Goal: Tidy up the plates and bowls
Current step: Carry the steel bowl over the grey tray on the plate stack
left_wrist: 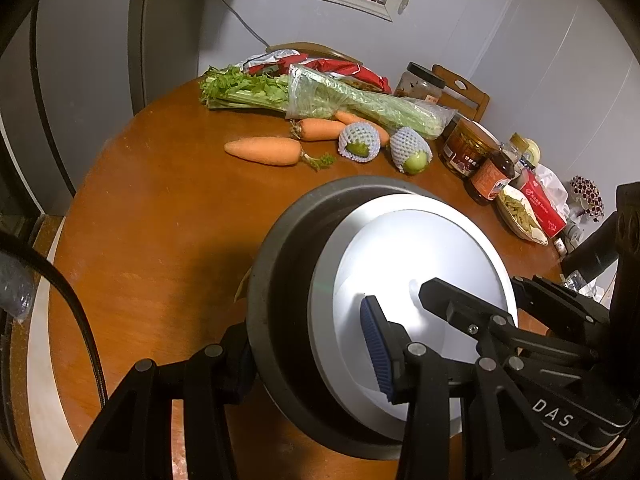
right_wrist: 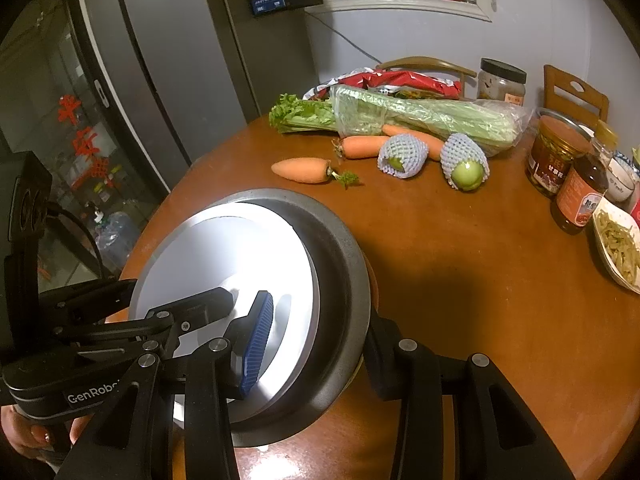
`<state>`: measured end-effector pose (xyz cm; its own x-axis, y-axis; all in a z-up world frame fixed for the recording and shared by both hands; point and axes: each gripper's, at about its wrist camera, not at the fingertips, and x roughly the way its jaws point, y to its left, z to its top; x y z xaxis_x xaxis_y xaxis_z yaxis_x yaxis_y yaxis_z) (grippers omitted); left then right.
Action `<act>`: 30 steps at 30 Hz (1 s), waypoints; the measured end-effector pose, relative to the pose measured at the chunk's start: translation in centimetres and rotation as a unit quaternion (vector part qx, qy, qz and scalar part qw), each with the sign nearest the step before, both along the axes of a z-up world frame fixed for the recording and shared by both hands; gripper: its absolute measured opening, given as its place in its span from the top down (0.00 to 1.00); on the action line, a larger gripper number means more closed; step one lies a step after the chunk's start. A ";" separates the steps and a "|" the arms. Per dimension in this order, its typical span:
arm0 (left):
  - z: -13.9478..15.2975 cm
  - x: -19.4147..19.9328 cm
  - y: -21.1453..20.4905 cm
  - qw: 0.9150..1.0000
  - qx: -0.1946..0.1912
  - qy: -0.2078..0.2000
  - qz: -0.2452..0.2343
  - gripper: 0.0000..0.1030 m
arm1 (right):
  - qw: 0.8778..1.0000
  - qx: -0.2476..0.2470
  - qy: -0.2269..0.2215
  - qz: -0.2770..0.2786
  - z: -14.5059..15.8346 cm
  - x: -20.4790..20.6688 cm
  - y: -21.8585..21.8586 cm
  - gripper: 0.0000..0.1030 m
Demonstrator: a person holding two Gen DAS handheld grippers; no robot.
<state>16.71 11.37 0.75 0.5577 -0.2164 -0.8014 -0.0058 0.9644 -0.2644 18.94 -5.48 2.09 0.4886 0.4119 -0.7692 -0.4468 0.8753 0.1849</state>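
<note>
Containers first: dark grey bowl (left_wrist: 280, 264) sits on the round wooden bench (left_wrist: 160, 208), near edge. Inside it, a white plate (left_wrist: 420, 248) lies tilted, one rim riding up against the bowl's far wall, the opposite rim low. The plate face is glossy and blown out by glare, so no pattern can be made out. The bowl is matte and speckled, with a wide flat rim and a dark interior.

Left gripper (left_wrist: 312, 344): spread wide and straddling the bowl's near rim, blue-ribbed pad inside over the plate, other finger outside the wall. Can't tell whether the pads touch the rim.

Right gripper (right_wrist: 316, 332): same stance from the opposite side, blue pad over the plate and outer finger outside the bowl wall. Contact can't be made out either. Each wrist view also shows the other gripper reaching over the plate.

Rest of the bench, far side: bagged celery (right_wrist: 420, 116), three carrots with the nearest (right_wrist: 304, 170) lying apart, two green fruits in foam netting (right_wrist: 464, 160), red snack bags (right_wrist: 400, 78). To the right: a lidded glass jar (right_wrist: 502, 80), a brown sauce jar (right_wrist: 554, 156), a dark sauce bottle (right_wrist: 580, 196), and a shallow dish holding pale shredded food (right_wrist: 618, 244). A fridge (right_wrist: 168, 60) stands just left of the bench.
</note>
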 end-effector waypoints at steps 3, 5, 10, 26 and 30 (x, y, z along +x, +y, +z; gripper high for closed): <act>-0.3 0.0 -0.1 1.000 -0.001 0.002 -0.001 0.55 | 1.000 -0.004 0.001 0.000 -0.2 0.0 0.1 0.58; -0.4 0.0 -0.1 1.000 -0.002 0.003 -0.001 0.55 | 1.000 -0.005 0.002 -0.001 -0.3 0.0 0.1 0.58; -0.6 0.1 -0.1 1.000 -0.003 0.004 -0.005 0.55 | 1.000 -0.008 0.001 -0.002 -0.5 0.0 0.1 0.58; -1.5 0.4 -0.3 0.999 0.038 0.012 -0.006 0.54 | 0.999 -0.032 -0.020 0.001 -0.8 -0.5 1.0 0.58; -1.6 0.4 -0.2 0.999 0.041 0.010 -0.007 0.54 | 0.999 -0.034 -0.024 0.001 -0.9 -0.4 1.0 0.58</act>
